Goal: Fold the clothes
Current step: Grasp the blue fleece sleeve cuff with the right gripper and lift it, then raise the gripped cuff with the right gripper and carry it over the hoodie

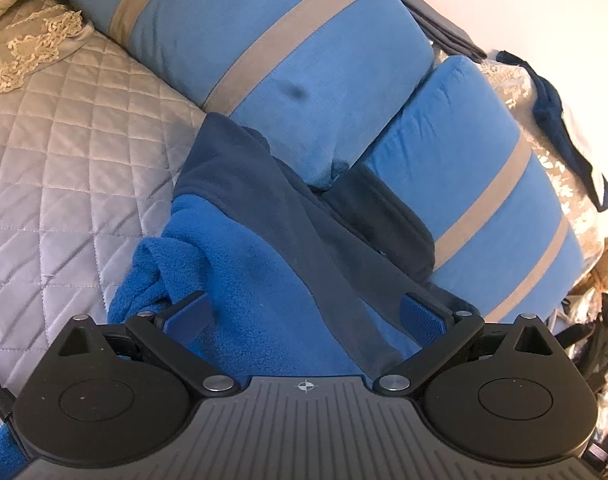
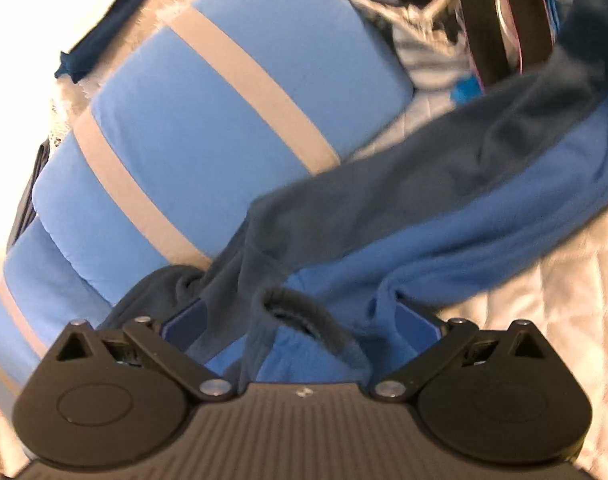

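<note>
Left gripper point(image 1: 304, 308) gapes wide; right gripper point(image 2: 300, 314), blurred, apparently gapes too.

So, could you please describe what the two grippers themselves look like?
Both match: the left gripper and right gripper each have a ribbed grey body, two round black discs, black link arms with silver pivots, and blue ridged pads. A small crosshair mark sits at the centre.

Wide-open right tool point(image 2: 300, 320), fleece garment point(image 2: 384, 232), striped pillow point(image 2: 208, 128)
</note>
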The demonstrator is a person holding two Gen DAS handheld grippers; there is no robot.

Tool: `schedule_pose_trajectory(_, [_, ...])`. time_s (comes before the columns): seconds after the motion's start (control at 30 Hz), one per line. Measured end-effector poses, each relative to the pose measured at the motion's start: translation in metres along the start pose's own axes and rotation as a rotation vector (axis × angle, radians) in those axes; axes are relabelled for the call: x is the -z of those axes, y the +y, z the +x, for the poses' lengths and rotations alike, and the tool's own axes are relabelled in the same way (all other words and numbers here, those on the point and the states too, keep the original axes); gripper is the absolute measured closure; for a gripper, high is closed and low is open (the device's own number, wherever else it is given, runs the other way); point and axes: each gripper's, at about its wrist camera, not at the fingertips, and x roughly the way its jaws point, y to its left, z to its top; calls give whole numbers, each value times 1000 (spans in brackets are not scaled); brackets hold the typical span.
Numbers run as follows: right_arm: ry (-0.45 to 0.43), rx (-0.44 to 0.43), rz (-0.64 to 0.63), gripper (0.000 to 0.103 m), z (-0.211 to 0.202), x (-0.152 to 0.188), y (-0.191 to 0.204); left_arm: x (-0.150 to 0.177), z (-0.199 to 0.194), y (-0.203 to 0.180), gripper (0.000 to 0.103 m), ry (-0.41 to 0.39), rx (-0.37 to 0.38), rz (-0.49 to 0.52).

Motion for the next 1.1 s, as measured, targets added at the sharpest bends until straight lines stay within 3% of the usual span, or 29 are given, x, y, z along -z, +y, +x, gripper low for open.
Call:
schedule_pose_trajectory(0.1, [78,9,12,0,6,5,-2,-1,-1,3,0,-3,0,-14])
schedule_pose_trajectory(0.2, [176,-46,92,4,11,14,-10,-1,-1,4,0,-2,-2,-21])
schedule_pose_trajectory(0.37, [254,-42,202,36,20,21,-26,-2,-1,4,0,2,-3,-14])
schedule_pose_trajectory(0.53, [278,-39,292,51,31,24,-38,-3,-1,5,0,2,-1,-18])
schedule_pose_trajectory(0.6, [288,-53,325,61,35,25,-40,-3,-1,5,0,1,0,-16])
schedule_pose_trajectory(0.67, [301,-71,372,82,39,27,-44,-3,-2,4,0,-1,1,-14])
schedule_pose_trajectory(0.8, [295,-99,387,86,38,27,-47,-3,-2,6,0,0,4,-20])
schedule_pose_trajectory(0.93, [271,-96,306,87,34,24,-36,-2,-3,5,0,1,-3,-22])
schedule_pose_trajectory(1.1, [252,-92,272,87,31,21,-33,-8,-4,1,0,-23,-59,20])
